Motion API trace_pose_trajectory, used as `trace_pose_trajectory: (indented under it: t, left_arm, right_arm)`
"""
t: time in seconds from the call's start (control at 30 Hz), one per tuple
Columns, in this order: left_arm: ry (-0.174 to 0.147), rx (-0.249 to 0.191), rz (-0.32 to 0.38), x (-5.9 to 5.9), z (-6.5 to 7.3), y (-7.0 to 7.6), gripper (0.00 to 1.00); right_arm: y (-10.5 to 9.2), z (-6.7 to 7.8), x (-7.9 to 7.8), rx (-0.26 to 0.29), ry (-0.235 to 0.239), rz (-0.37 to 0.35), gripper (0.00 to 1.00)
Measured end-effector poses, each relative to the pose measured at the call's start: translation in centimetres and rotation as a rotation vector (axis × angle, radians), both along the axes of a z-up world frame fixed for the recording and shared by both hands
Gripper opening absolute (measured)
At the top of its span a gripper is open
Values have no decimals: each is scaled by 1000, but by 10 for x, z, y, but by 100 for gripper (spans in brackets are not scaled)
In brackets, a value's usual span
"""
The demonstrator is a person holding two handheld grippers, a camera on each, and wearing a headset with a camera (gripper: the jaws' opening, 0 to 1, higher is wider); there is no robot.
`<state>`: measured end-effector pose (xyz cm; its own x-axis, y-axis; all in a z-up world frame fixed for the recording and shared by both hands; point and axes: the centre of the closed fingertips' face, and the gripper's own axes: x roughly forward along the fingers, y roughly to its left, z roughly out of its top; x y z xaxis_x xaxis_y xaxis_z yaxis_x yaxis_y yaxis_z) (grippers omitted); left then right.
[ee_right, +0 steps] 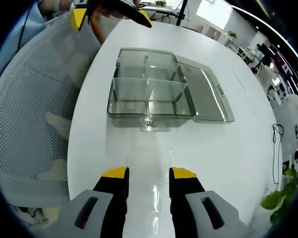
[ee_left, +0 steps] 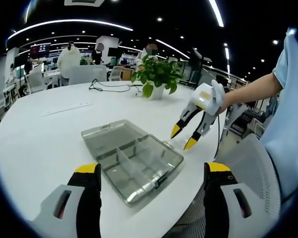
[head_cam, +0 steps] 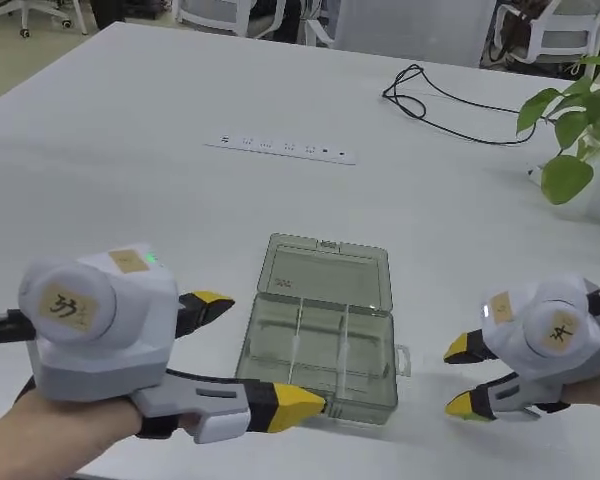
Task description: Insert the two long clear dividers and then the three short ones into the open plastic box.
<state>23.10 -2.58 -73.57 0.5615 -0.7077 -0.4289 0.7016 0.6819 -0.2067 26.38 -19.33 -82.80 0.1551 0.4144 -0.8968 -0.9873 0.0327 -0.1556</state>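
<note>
Left tool gapes wide and empty. In the head view its lower jaw covers the near-left corner of the box — whether they touch cannot be told. Right tool is released too, its jaws a little apart with nothing between them, just right of the box. The box sits on the bench between the tools, near the front edge. Its long axis runs left to right, and its lid lies flat on the far side. Clear dividers stand inside — their count is hard to make out.
</note>
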Motion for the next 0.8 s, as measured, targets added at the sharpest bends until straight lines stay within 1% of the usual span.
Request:
trace_pose_trajectory:
  t: [0.03,0.13,0.17,0.2,0.23,0.3,0.33,0.4,0.43,0.47,0.5,0.53,0.57,0.6,0.63,0.67,0.7,0.73,0.77,0.8]
  left_arm:
    - [2,-9,1,1,1,-2,86]
    - [22,-40,8,3,2,-7,84]
    - [33,-52,8,4,3,-10,83]
    - [38,-54,7,4,2,-11,82]
    - [42,-60,7,5,2,-13,81]
    - [60,-74,1,5,2,-19,79]
    - [68,-82,-1,6,3,-22,79]
    - [77,-99,-8,7,4,-28,76]
    - [89,-107,-7,9,5,-32,74]
    - [97,-117,-8,10,5,-34,71]
    - [117,-127,-8,11,5,-38,68]
    - [118,-135,-9,11,6,-40,66]
    - [129,-160,-3,14,8,-44,63]
    - [138,-171,-1,15,9,-47,61]
    - [150,-200,-1,17,13,-52,59]
    - [155,-204,-5,18,13,-54,56]
    - [163,-221,-7,20,16,-59,53]
    - [168,-229,-8,21,17,-61,51]
    - [184,-233,-8,22,17,-65,49]
    - [190,-241,-11,23,17,-68,47]
  right_arm:
    - [1,4,2,9,-23,3,33]
    - [2,12,4,18,-61,10,33]
    - [3,16,3,20,-66,12,33]
    - [4,19,3,25,-75,14,33]
    - [6,23,5,35,-103,23,33]
    - [9,30,3,44,-112,27,33]
    - [12,36,5,63,-138,30,33]
    - [15,43,4,72,-146,33,33]
    - [20,50,5,88,-174,39,33]
    - [21,53,4,88,-176,44,33]
    - [23,56,3,92,-182,51,33]
    - [28,63,5,113,-213,63,33]
    - [31,67,2,114,-220,70,33]
    - [35,72,0,121,-231,83,33]
    - [40,78,1,136,-258,94,33]
    - [41,79,-1,133,-253,96,33]
    - [46,85,-3,146,-267,109,33]
    - [50,89,-2,160,-287,118,33]
    - [53,93,-4,162,-284,115,33]
    - [56,96,-6,175,-286,120,33]
